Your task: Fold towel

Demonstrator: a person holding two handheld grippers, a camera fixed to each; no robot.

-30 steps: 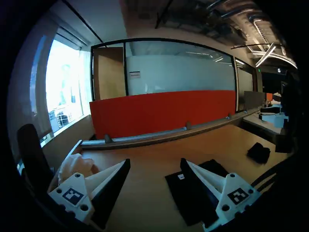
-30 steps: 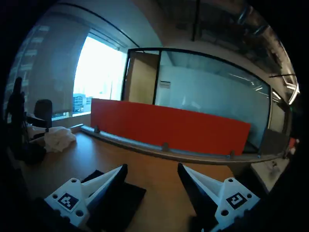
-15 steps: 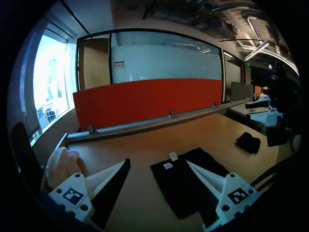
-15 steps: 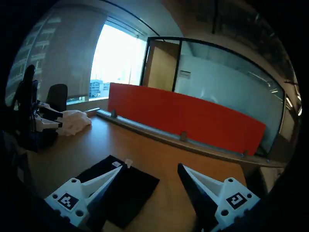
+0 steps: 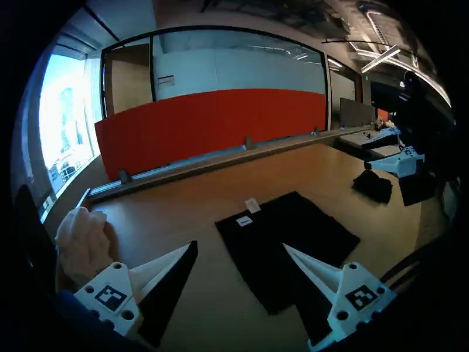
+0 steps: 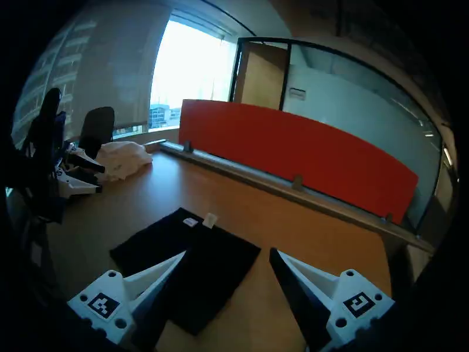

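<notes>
A black towel (image 5: 293,240) lies spread flat on the wooden table (image 5: 193,199), with two small white tags at its far edge. My left gripper (image 5: 239,245) hangs open above the towel's near left part, nothing between its fingers. In the right gripper view the same towel (image 6: 193,252) lies ahead and to the left. My right gripper (image 6: 230,252) is open above its near right edge. Farther off, the right gripper (image 5: 394,164) shows at the right of the left gripper view, and the left gripper (image 6: 76,176) at the left of the right gripper view.
A crumpled white cloth (image 5: 82,240) (image 6: 124,159) lies at the table's left end. A small dark bundle (image 5: 373,186) sits at the right. A red partition (image 5: 211,126) on a grey rail closes the far edge. An office chair (image 6: 97,130) stands by the window.
Both grippers have tipped down toward the table, so the towel now shows whole in each view. Both stay open.
</notes>
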